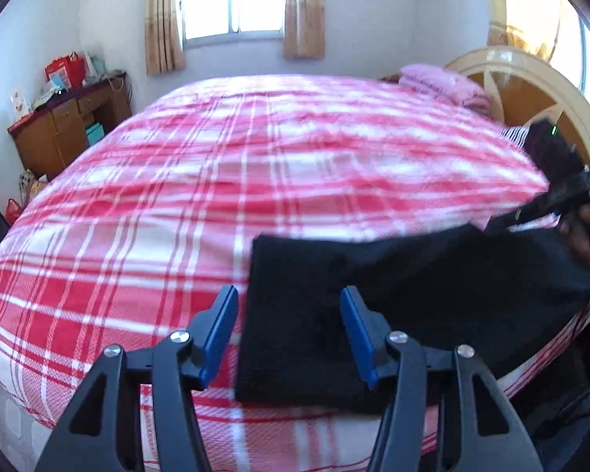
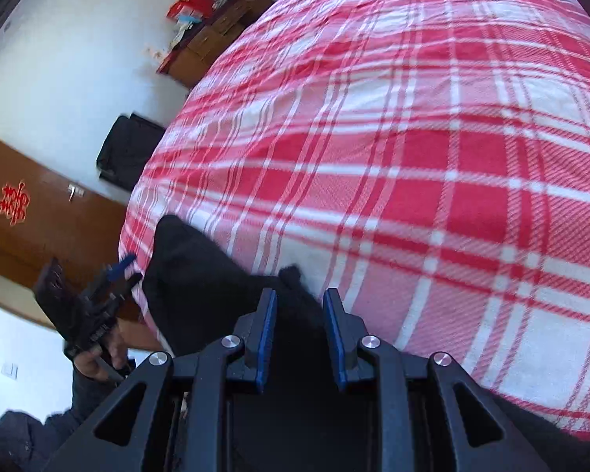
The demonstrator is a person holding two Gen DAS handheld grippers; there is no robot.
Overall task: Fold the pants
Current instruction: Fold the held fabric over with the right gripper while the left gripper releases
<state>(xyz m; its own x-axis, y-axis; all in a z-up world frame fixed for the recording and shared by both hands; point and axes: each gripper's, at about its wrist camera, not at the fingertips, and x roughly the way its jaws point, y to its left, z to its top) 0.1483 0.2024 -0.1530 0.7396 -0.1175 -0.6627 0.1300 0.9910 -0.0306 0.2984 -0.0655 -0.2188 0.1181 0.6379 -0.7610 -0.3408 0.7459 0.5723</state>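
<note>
A: Item one?
B: Pants [image 1: 393, 287], black, folded into a thick block. Location: on the bed [image 1: 177, 196], at its near edge, over the red-and-white plaid cover.

A: Left gripper [image 1: 289, 334]?
B: Above the bed's near edge, blue pads [image 1: 220, 330] set apart, straddling the left end of the pants. No pad is pressing on the cloth; the jaws stand spread around it.

A: Right gripper [image 2: 299, 338]?
B: Also over the bed's near edge, at the other end of the pants. Jaws narrow, black fabric lying between and below them. Whether the pads actually pinch the cloth I cannot tell.

A: Other entries?
B: Pink folded bedding [image 1: 444, 84], at the head of the bed by the curved headboard [image 1: 531, 78]. Wooden desk [image 1: 67, 126], beyond the bed's far corner, cluttered with red boxes. Curtained window [image 1: 232, 0], past the far side of the bed. Brown door [image 2: 27, 216] with a red paper emblem, off the foot of the bed.
</note>
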